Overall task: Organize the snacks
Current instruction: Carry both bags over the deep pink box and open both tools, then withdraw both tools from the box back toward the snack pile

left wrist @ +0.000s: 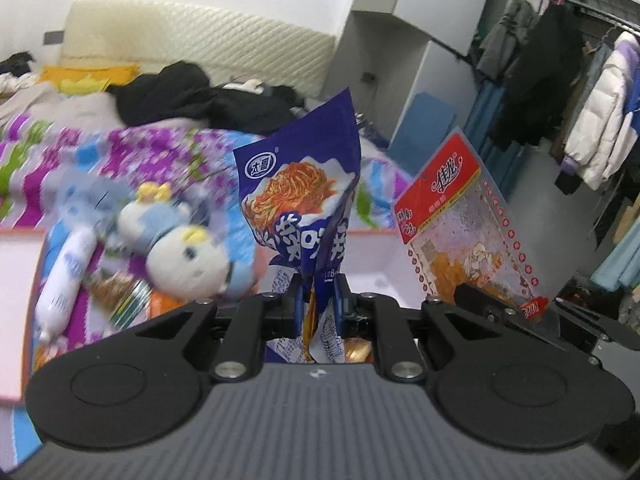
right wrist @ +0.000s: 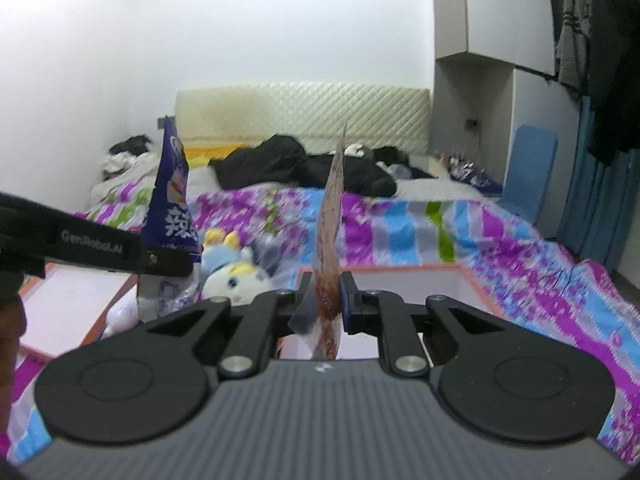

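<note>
Across the centre of the left wrist view, a blue snack packet [left wrist: 304, 200] is seen clamped near its lower end by the left gripper [left wrist: 318, 296], whose jaws are nearly closed on it, the packet standing upright above them. To the right of the frame, a red-topped clear snack packet [left wrist: 464, 220] is held up by the right gripper [left wrist: 496, 304]. A plush toy [left wrist: 180, 248] and a white sausage-shaped pack [left wrist: 64, 280] are blurred at lower left on the floral bedspread [left wrist: 168, 152]. Centrally in the right wrist view, the clear packet [right wrist: 331, 216] is seen edge-on, pinched between the almost closed right jaws [right wrist: 326, 292]. At left, the blue packet [right wrist: 170, 200] is gripped by the left gripper [right wrist: 160, 260]. A pink-rimmed white box [right wrist: 460, 274] lies behind the jaws.
</note>
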A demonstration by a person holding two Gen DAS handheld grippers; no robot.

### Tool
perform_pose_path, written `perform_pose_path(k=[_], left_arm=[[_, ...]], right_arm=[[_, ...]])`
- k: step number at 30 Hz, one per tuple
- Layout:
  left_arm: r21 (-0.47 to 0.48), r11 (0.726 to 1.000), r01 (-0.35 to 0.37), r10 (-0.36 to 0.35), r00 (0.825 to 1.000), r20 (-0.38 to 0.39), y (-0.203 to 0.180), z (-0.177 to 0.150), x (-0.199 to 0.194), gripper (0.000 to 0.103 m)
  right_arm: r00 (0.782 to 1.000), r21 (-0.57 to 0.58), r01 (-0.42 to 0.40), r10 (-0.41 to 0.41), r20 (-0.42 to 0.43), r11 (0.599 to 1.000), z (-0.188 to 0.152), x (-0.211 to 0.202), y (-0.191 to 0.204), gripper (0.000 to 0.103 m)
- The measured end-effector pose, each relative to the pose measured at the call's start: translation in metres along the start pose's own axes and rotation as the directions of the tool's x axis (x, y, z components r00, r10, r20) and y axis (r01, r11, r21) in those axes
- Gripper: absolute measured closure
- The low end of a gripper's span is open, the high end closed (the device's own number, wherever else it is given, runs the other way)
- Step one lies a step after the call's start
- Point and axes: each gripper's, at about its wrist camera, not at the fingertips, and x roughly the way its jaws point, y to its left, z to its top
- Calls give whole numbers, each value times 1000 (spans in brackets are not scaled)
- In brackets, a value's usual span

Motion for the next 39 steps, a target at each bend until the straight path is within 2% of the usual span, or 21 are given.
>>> perform_pose_path(k=[3, 6, 8, 17, 20, 23, 25, 29, 35, 36, 37, 38, 39], left_arm=[[14, 999, 31, -31, 999, 7, -15, 20, 13, 86], [36, 998, 56, -56, 998, -9, -29, 35, 35, 86], [31, 996, 82, -80, 995, -57, -35, 42, 59, 86], [69, 995, 74, -58, 975, -213, -62, 43, 149, 86], [53, 994, 97, -77, 952, -296, -67, 38, 177, 86], [49, 995, 83, -59, 924, -378, -66, 32, 206, 86], [37, 998, 57, -37, 911, -410, -59, 27, 222, 86], [-8, 1000, 29, -30, 880, -474, -46, 18, 241, 86], [-29, 999, 30, -40, 864, -502, -39, 9, 244, 85], [-32, 999, 37, -49, 860, -507, -39, 8, 242, 79], [-42, 998, 53, -67, 854, -516, -40, 8, 242, 65], [-54, 996, 65, -84, 852, -516, -38, 8, 241, 56], [-55, 997, 61, -80, 859, -505, -38, 9, 238, 44]], right_arm=[[1000, -7, 29, -29, 6, 1000, 11, 8, -14, 87], [998, -10, 54, -54, -36, 999, 13, 28, -33, 87], [994, -14, 76, -77, -73, 997, 12, 43, -45, 87], [963, 31, 109, -98, -249, 993, -13, 94, -89, 87], [945, 23, 118, -105, -310, 993, -24, 108, -95, 87], [918, 39, 115, -91, -385, 993, -39, 125, -103, 87], [900, 39, 120, -93, -425, 992, -50, 134, -108, 87], [886, 70, 121, -75, -458, 990, -65, 138, -113, 87], [884, 84, 128, -76, -461, 988, -66, 138, -117, 86], [884, 91, 130, -74, -461, 987, -65, 137, -118, 85], [885, 99, 132, -72, -460, 986, -64, 137, -120, 79], [887, 112, 133, -68, -457, 985, -63, 136, -121, 62], [890, 123, 135, -66, -450, 983, -62, 134, -122, 53]])
